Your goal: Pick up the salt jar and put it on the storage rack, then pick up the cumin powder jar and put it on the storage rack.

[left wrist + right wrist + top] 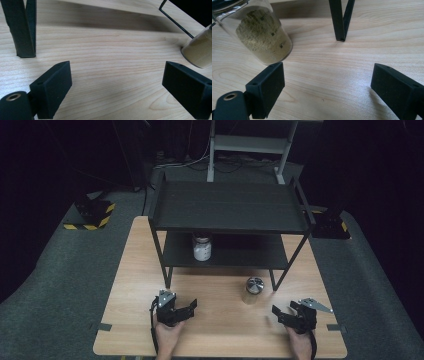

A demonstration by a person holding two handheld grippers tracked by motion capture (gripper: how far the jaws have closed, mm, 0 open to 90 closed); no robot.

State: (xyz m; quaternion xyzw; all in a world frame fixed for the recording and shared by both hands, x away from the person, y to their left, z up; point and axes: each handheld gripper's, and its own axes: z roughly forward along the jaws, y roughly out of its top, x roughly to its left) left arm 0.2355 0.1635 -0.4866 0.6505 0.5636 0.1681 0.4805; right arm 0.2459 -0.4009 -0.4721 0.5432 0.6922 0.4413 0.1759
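**Two open grippers waiting beside a spice jar in front of a half-stocked shelf**

At the left of the wooden table [130, 270], the left gripper [191, 305] is resting low on the surface in a person's hand, its jaws standing wide apart with bare wood between them. Its own camera is looking past the rack's left front leg [23, 30] toward the jar at the far right. Above and behind, the black two-tier shelf rack [230, 207] is standing at the back of the table, and a white jar [202, 248] is already sitting on its lower shelf, toward the left. In the middle, the glass jar of tan powder [253, 291], capped with a metal lid, is standing upright on the table just in front of the rack, between the two grippers and touched by neither. At the right, the right gripper [276, 312] is lying near the table's front edge, its jaws also spread and empty; in the right gripper view the jar [262, 37] is looming just beyond the left jaw. Judging from this layout, one jar is shelved while the second is still waiting to be picked up and placed.
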